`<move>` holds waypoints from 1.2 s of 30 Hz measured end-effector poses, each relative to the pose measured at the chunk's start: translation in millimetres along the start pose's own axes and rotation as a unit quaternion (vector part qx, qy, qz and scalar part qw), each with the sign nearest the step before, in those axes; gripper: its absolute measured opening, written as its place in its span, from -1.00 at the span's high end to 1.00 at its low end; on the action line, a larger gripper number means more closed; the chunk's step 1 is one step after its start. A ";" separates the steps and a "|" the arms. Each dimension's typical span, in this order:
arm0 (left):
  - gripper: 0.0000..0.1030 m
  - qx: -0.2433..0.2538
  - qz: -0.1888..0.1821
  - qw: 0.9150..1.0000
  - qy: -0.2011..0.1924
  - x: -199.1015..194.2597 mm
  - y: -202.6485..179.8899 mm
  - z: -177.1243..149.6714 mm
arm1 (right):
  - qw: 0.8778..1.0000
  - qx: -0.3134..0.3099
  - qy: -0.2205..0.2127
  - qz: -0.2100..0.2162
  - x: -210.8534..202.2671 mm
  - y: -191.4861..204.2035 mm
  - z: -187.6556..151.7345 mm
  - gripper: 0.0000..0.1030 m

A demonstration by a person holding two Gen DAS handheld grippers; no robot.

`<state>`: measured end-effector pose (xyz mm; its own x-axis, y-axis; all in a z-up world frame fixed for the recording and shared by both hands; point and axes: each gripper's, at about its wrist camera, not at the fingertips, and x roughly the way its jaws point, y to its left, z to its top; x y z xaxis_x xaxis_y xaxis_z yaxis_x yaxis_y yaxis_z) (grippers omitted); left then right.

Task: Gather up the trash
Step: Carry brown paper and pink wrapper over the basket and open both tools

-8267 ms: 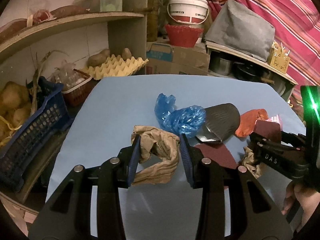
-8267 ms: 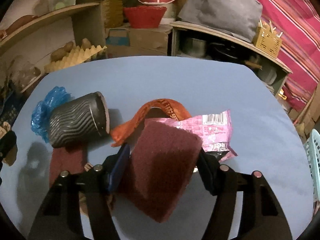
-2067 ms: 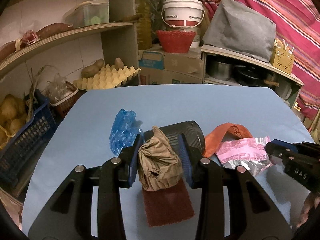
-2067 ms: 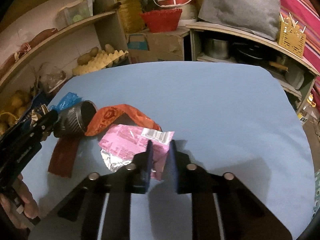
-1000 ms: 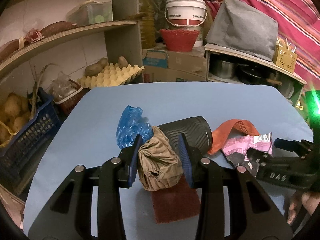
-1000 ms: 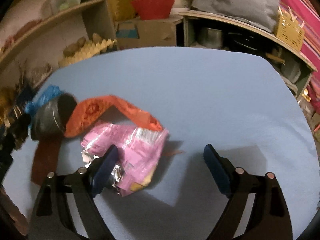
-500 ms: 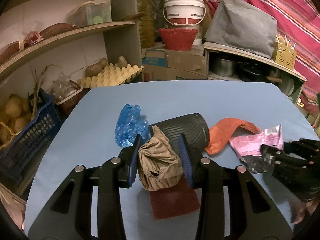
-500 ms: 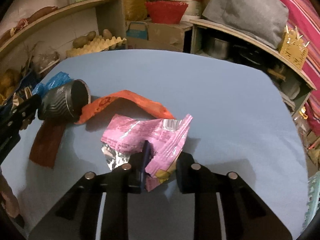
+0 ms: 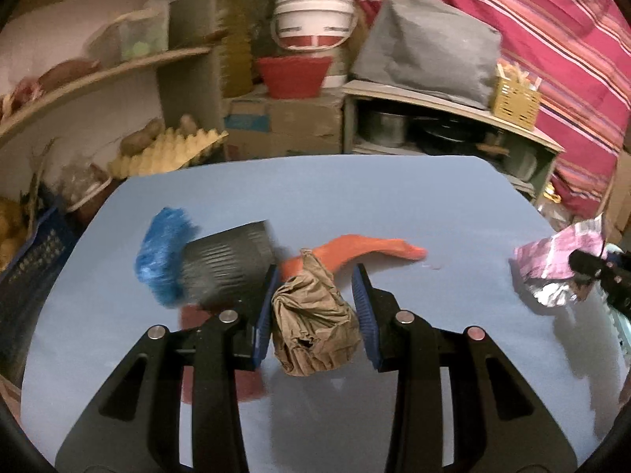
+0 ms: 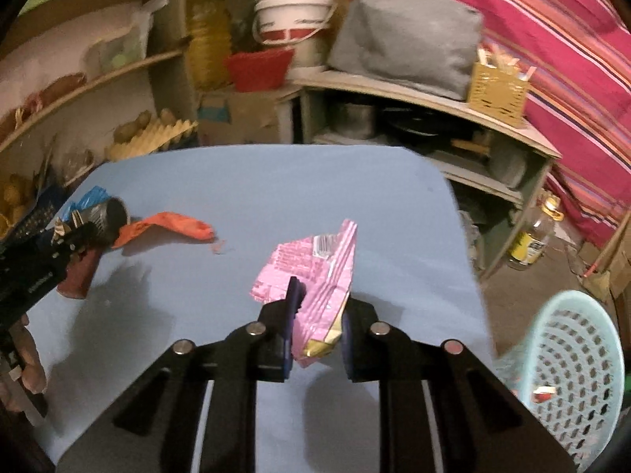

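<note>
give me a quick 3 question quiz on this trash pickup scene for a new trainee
1. True or false: the left gripper is clamped on a crumpled brown paper bag.
2. What does the right gripper hold?
A. the orange plastic wrapper
B. the pink foil snack wrapper
C. the black ribbed paper cup
3. Fill in: beside the blue table, low on the right of the right wrist view, stands a pale ______ perforated plastic basket.

Key
1. True.
2. B; the jaws have just been closing and the wrapper is pinched between them, lifted off the table.
3. Turquoise.
</note>
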<state>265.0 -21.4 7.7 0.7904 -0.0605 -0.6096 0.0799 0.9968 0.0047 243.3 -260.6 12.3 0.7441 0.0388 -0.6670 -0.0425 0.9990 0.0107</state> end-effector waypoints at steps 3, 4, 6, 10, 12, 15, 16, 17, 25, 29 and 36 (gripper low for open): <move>0.30 0.010 -0.014 1.000 -0.007 -8.6 -31.1 4.3 | 1.000 0.013 -0.018 -0.016 -21.2 -33.6 -3.0 0.64; 0.30 0.012 -0.024 1.000 -0.010 -11.6 -43.9 6.3 | 0.999 0.018 -0.022 -0.020 -26.1 -42.6 -3.9 0.64; 0.30 0.023 -0.035 0.999 -0.016 -17.0 -68.0 8.5 | 0.998 0.034 -0.032 -0.033 -39.8 -69.9 -8.4 0.64; 0.30 0.054 -0.062 0.996 -0.027 -28.3 -126.3 10.2 | 0.996 0.060 -0.042 -0.057 -60.1 -115.9 -19.3 0.64; 0.30 0.064 -0.073 0.995 -0.030 -32.2 -148.5 9.4 | 0.994 0.077 -0.045 -0.070 -69.9 -142.6 -27.0 0.64; 0.30 0.077 -0.095 0.992 -0.032 -36.5 -185.7 6.9 | 0.990 0.099 -0.050 -0.088 -82.6 -177.0 -40.2 0.64; 0.30 0.081 -0.105 0.991 -0.033 -37.9 -201.0 5.3 | 0.989 0.106 -0.051 -0.091 -85.4 -185.4 -43.1 0.64; 0.30 0.085 -0.111 0.990 -0.033 -39.0 -212.1 3.8 | 0.987 0.117 -0.053 -0.095 -90.1 -198.7 -48.1 0.64; 0.30 0.116 -0.167 0.979 -0.027 -48.8 -304.8 -10.4 | 0.977 0.162 -0.062 -0.123 -112.1 -259.5 -73.9 0.64; 0.30 0.126 -0.185 0.974 -0.022 -49.8 -341.7 -14.6 | 0.973 0.175 -0.063 -0.135 -115.6 -278.3 -81.8 0.64; 0.30 0.137 -0.201 0.970 -0.019 -51.2 -378.6 -13.5 | 0.969 0.200 -0.058 -0.135 -113.0 -294.3 -91.0 0.64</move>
<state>186.1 -395.1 26.4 0.6832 -0.4492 -0.5758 0.5416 0.8406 -0.0132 111.1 -560.9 16.8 0.7636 -0.2463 -0.5968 0.4080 0.9005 0.1504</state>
